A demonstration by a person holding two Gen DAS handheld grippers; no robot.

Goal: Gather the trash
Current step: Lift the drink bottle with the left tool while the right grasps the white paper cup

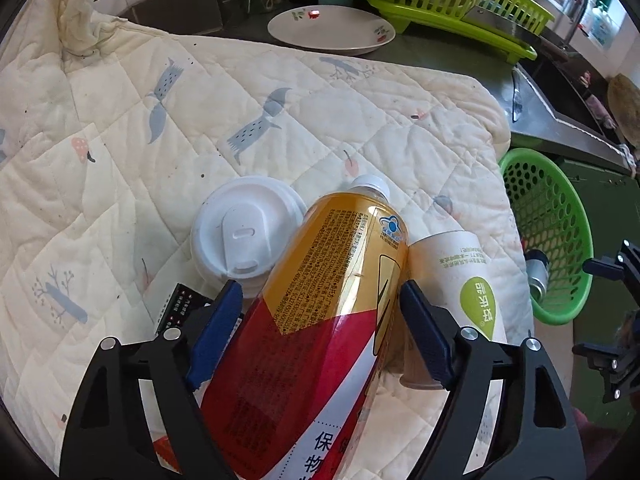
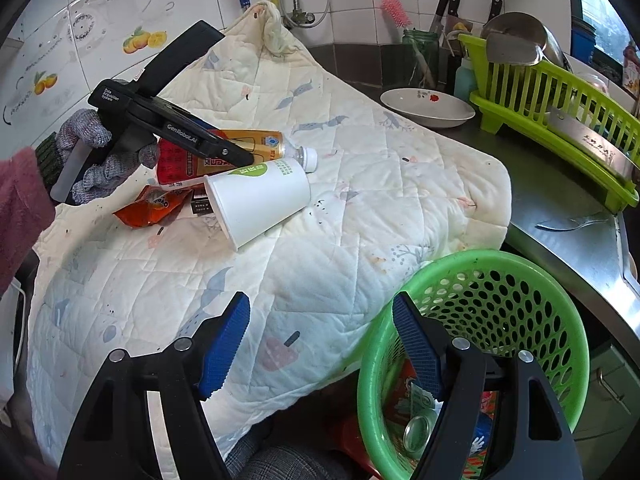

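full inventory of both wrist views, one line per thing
bottle: 1, amber with red label, lying on quilt between left fingers
paper cup: 1, white, on its side beside bottle
lidded cup: 1, white, left of bottle
snack wrapper: 1, orange, on quilt
quilt: 1, cream, over counter
basket: 1, green, holds a can
plate: 1, white, behind quilt
dish rack: 1, lime, counter right
left hand-held gripper: open around bottle
right hand-held gripper: open, at basket rim
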